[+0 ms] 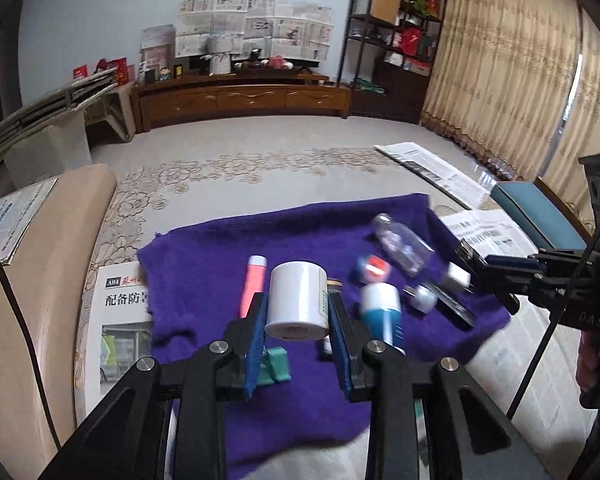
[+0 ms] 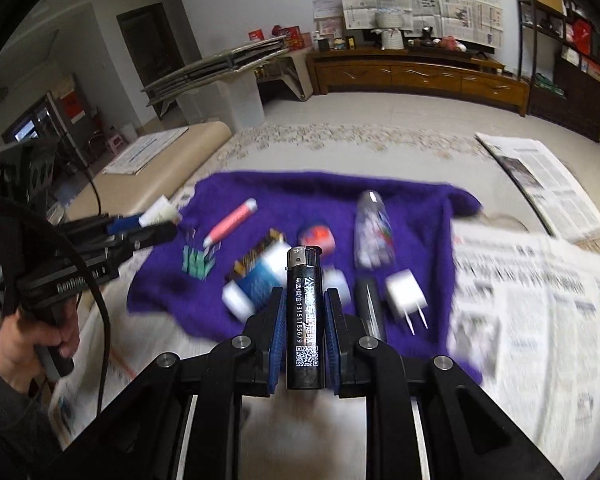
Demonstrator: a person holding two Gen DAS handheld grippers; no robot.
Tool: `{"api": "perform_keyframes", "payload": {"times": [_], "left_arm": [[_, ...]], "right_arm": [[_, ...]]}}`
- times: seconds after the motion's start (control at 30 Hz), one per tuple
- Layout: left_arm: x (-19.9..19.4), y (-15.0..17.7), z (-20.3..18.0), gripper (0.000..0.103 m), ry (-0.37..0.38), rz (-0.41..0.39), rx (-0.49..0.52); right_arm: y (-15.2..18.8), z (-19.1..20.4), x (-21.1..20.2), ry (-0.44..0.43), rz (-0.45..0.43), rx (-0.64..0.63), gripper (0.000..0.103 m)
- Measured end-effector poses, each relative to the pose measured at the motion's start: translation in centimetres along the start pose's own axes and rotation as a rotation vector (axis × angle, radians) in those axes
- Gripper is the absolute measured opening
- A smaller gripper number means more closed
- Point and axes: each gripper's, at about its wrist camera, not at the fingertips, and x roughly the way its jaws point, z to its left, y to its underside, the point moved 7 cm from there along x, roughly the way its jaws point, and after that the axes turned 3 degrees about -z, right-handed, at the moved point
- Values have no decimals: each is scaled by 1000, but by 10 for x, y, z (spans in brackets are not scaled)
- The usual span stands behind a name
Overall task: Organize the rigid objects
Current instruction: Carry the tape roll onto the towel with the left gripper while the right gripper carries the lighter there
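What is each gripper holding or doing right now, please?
Left gripper: closed on the white bottle.
Right gripper: closed on the black lighter.

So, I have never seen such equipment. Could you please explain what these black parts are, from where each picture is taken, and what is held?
There is no robot here. A person holds one two-finger gripper in each hand, and each gripper carries a wide-angle camera looking forward along its fingers. One picture comes from the left gripper, which is shut on a white cylindrical container. The other comes from the right gripper, shut on a black lighter. Below lies a purple cloth with small items: a pink tube, a clear bottle and a white charger plug. Newspapers lie around it.
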Motion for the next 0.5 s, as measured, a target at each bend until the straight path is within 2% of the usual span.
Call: {"api": "perform_keyframes", "payload": {"times": [0.1,0.23,0.5], "left_arm": [[18,-5,20,29,-17,24,-28],[44,-11,39,29,-48,68,-29],[77,-8,57,29,-72,145,-41]], "right_arm": [[-24,3,32,-17,6,-11,19],[-45,7,81,-40,61,-18,19],[-51,21,155,-29,198,-65,19]]}}
